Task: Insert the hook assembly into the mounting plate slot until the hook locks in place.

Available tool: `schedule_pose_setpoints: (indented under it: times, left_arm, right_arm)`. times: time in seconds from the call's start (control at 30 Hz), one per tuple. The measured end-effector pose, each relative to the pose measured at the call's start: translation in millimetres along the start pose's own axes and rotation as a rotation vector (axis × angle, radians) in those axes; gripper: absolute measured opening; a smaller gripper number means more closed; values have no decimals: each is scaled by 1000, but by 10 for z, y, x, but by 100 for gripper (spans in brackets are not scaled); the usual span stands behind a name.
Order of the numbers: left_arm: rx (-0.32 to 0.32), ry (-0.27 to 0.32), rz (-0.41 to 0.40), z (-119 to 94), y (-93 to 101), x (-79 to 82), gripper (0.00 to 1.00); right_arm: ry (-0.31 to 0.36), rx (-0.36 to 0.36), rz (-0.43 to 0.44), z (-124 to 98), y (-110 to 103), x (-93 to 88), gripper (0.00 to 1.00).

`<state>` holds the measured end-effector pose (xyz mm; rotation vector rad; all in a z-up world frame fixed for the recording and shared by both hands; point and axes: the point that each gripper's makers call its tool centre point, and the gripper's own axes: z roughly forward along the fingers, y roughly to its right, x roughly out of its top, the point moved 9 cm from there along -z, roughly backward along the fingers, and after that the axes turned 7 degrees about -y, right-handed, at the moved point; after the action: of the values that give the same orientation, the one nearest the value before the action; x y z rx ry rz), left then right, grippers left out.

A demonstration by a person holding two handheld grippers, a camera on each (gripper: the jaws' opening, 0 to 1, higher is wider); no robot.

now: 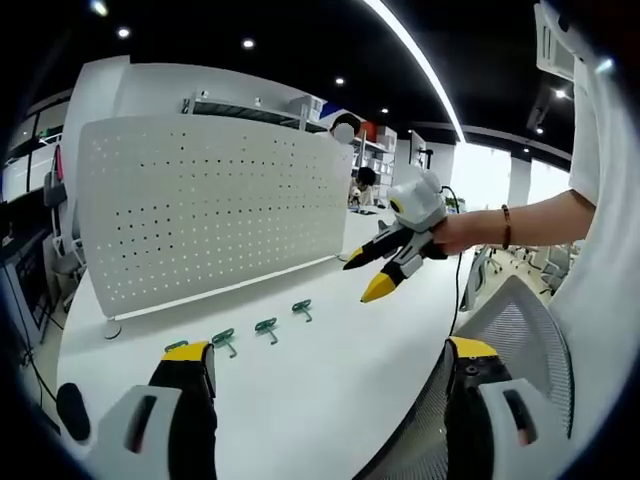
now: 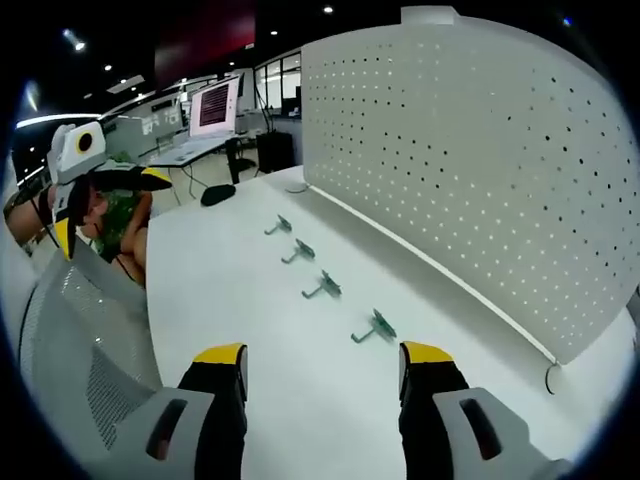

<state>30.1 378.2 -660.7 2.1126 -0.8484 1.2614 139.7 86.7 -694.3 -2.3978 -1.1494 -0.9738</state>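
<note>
The left gripper (image 1: 330, 375) and right gripper (image 2: 320, 375) hang released above the white counter (image 2: 230, 290). 4 green hooks (image 2: 376, 327) lie in a row there, near the upright perforated mounting plate (image 2: 480, 160).

Left claw (image 1: 330, 362): jaws wide apart, holding nothing, rising from 6 o'clock.
Right claw (image 2: 321, 364): jaws wide apart, holding nothing.
Right forearm (image 1: 520, 222): bare, entering from 3 o'clock.
</note>
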Motion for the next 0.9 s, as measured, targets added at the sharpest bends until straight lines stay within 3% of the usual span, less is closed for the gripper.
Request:
schedule_pose_setpoints:
  times: [0.9]
  left_arm:
    - [-20, -15, 0, 0, 34, -38, 97]
  right_arm:
    - [-43, 13, -9, 175, 132, 43, 58]
